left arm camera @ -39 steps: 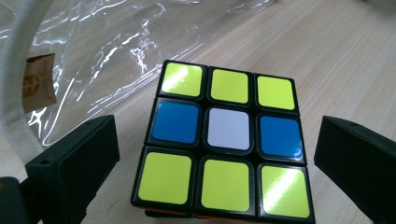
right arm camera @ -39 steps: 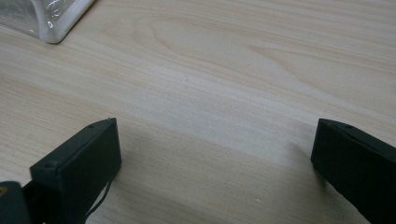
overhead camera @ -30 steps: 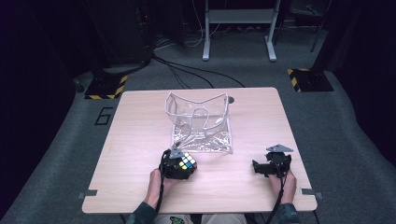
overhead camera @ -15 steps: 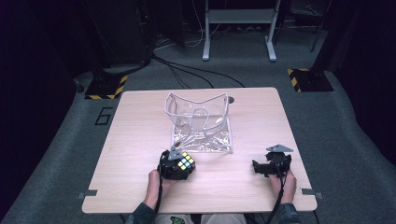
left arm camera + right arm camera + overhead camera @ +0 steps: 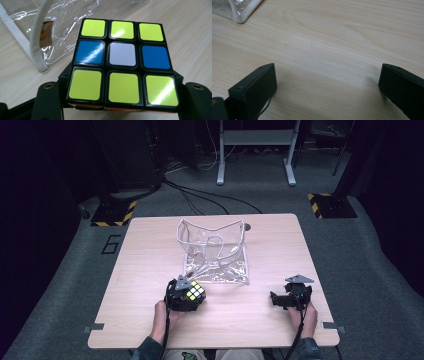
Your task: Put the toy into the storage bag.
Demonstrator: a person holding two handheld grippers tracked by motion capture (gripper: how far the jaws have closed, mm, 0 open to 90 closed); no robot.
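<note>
So I've got the puzzle cube (image 5: 122,65) clamped in my left gripper (image 5: 184,296), jaws pressed against its two sides, and in the left gripper view it's sitting right between the black jaws with the top face toward the camera: yellow row at the far edge, then blue, white, blue across the middle, then another yellow row nearest me. There's a sliver of orange along the bottom edge of the cube. From the high view the cube is at the near-left part of the wooden table (image 5: 150,260), just in front of the near left corner of the clear plastic bag (image 5: 215,251), close to it but I can't tell whether they're touching. The bag is the see-through kind with white trim; it stands open in the middle of the table, and in the left gripper view its white handle strap (image 5: 37,37) with a little brown tag (image 5: 46,33) curves down just to the left of the cube. My right gripper (image 5: 290,299) is over on the near-right side of the table, well apart from the cube and the bag, jaws spread wide with nothing between them, just bare wood grain in the right gripper view, plus a corner of the bag's white trim (image 5: 242,12) poking in at the top left. Both my hands come in from the bottom edge of the high view, cables trailing back toward me.
</note>
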